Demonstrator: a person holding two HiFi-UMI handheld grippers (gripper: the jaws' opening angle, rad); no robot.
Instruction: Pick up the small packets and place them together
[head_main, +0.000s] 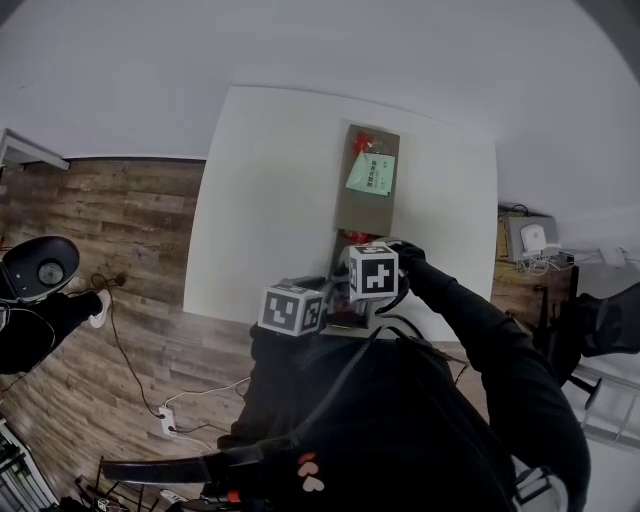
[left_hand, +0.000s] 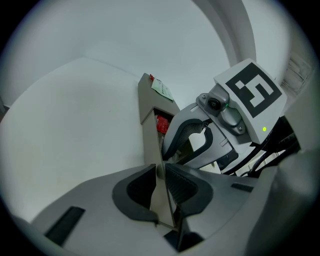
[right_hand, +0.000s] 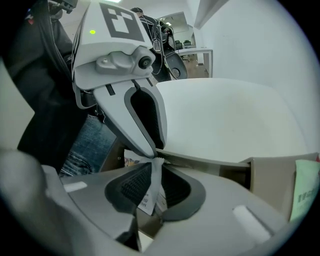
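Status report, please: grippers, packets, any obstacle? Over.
Left hand-held gripper shut on cardboard box wall. Right hand-held gripper shut on small white packet. Green packet, red packet at box's far end. No obstacle seen.

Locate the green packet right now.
In the head view, the green packet lies on the cardboard box's far end, beside a red packet.

White table (head_main: 270, 200), long open cardboard box (head_main: 362, 212) lying on it
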